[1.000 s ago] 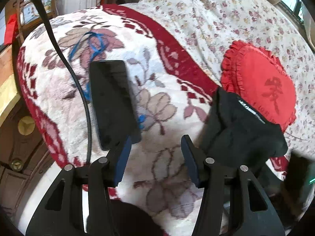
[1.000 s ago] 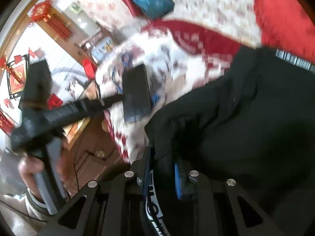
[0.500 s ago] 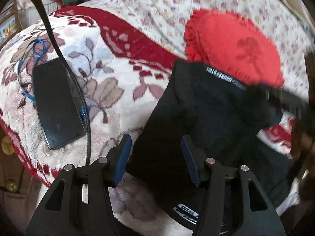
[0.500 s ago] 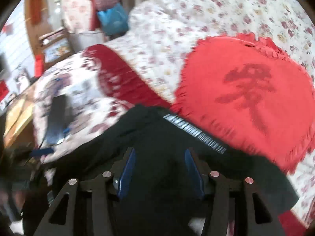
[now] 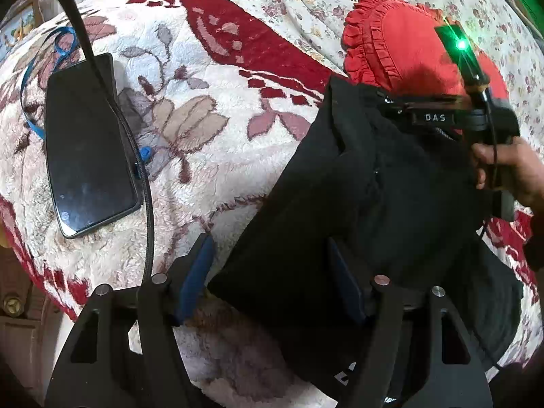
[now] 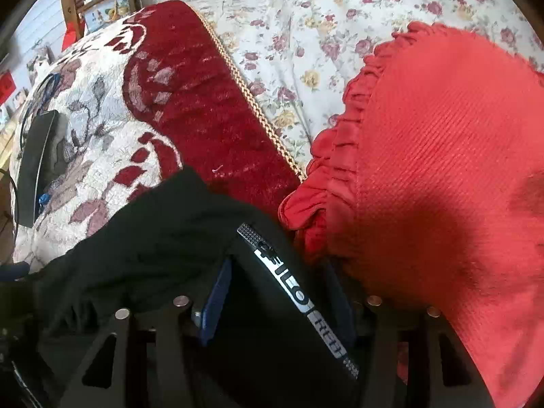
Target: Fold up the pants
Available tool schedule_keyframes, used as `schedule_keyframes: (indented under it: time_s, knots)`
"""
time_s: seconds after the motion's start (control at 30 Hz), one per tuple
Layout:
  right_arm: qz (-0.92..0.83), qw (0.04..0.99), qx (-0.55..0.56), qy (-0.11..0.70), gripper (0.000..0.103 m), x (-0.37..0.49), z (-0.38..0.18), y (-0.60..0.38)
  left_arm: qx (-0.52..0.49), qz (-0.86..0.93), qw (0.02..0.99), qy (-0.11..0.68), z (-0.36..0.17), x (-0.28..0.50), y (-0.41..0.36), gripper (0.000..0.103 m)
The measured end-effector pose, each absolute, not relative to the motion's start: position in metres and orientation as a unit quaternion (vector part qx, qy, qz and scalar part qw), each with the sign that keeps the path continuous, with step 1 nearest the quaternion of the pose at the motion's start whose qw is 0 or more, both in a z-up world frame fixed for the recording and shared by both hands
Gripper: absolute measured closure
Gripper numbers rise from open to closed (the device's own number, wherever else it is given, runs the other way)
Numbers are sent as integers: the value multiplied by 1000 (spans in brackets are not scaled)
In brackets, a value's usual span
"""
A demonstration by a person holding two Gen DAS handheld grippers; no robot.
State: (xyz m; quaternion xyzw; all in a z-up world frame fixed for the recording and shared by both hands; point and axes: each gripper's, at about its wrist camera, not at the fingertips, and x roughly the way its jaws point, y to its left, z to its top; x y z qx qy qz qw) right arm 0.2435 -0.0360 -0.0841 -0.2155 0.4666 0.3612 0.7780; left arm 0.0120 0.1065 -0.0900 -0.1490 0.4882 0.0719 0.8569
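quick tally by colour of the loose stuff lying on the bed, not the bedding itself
black: 2, the pants and the phone
red: 1, the frilled cushion
blue: 1, the cord by the phone
total: 4

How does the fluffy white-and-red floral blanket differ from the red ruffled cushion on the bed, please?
The fluffy white-and-red floral blanket is plush, patterned with leaves and flowers; the red ruffled cushion is plain ribbed fabric with a frilled edge. The blanket carries a black phone and cable; no such items are seen on the cushion. The blanket spreads wide; the cushion is compact. The black pants meet both.
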Motion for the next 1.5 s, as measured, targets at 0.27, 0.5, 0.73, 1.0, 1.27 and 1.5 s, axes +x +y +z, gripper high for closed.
schedule_keyframes:
  time_s: [0.27,0.5,0.73,1.0,1.27,1.5]
  knots:
    - [370,812,-143,428,86,187,-18,-69,-167,66,855,487,-81,6,119,33]
    - [351,842,-116,392,86,91,44,-91,-167,80,864,467,-59,-12,130,34]
    - [384,815,-64,429,85,14,23,-68,-205,113,872,430,-29,-35,168,34]
    - [407,777,-84,473,81,-31,-38,12,-207,125,882,404,-4,-51,180,34]
    - [414,765,49,491,51,-12,-34,-64,-197,100,879,421,-10,-46,158,34]
    - [327,817,64,470,50,-4,-9,-171,-217,90,861,451,-30,-44,149,33]
